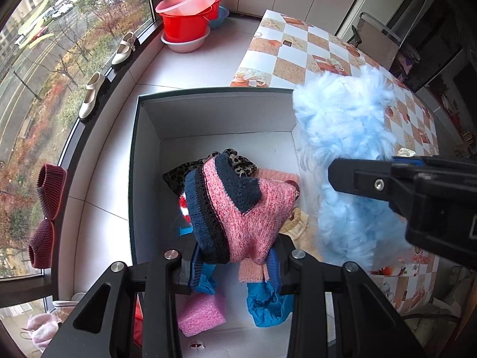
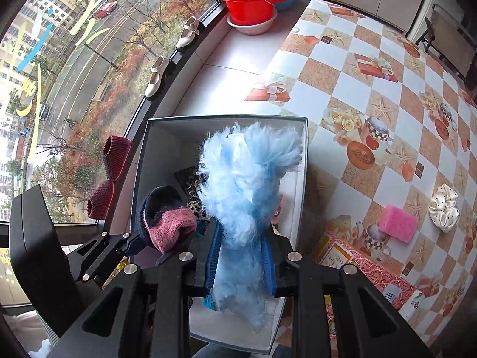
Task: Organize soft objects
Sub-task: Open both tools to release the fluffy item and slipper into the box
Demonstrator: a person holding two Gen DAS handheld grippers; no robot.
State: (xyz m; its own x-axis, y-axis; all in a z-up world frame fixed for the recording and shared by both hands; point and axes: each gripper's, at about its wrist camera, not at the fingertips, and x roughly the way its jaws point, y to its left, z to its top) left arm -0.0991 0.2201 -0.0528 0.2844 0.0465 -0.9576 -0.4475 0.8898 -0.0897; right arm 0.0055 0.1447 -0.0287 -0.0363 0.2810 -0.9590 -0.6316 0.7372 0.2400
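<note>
Over the box (image 1: 143, 155), left gripper (image 1: 235, 264) clamping knitted sock (image 1: 238, 208), right gripper (image 2: 241, 264) clamping fluffy blue item (image 2: 238, 185)

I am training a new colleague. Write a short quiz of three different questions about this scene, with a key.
1. True or false: the right gripper is shut on the fluffy light-blue item.
2. What does the left gripper hold? A) pink sponge B) pink-and-navy knitted slipper C) white scrunchie
3. Fill in: both grippers hang over the open ____.

Key:
1. True.
2. B, the knitted slipper; a pink sponge and the scrunchie lie on the checked tablecloth.
3. Box.
</note>
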